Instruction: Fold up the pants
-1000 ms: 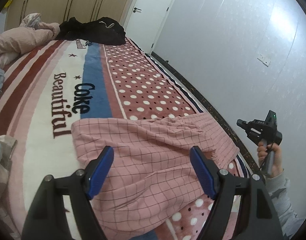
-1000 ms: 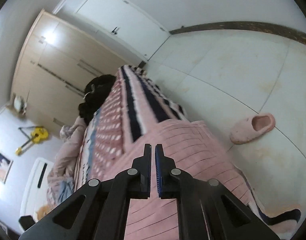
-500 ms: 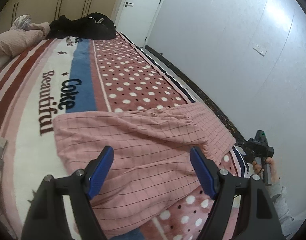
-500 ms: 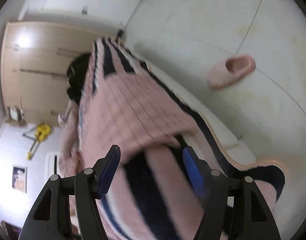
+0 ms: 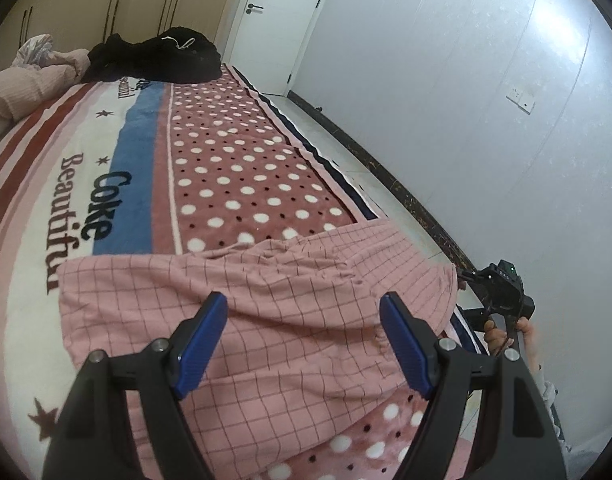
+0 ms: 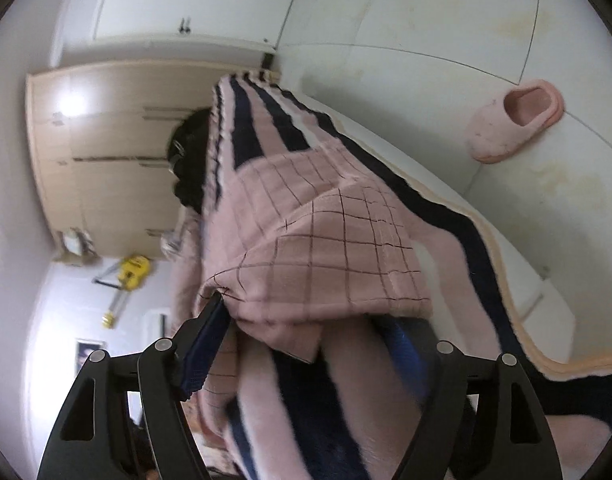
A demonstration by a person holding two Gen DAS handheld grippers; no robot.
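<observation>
Because the pink checked pants (image 5: 241, 320) are soft, light knit, they will sag and crease wherever lifted, so the hemmed corner draping over the bed's edge (image 6: 518, 304) looks the best hold. The right gripper (image 6: 306, 344) has just been opening there, unclamped; the left gripper (image 5: 303, 344) hangs spread above them.

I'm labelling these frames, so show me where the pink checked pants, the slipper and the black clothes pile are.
pink checked pants (image 5: 289, 320): left wrist view, middle of the spread fabric.
slipper (image 6: 502, 136): right wrist view, fuzzy upper.
black clothes pile (image 5: 165, 58): left wrist view, centre of the heap.
</observation>
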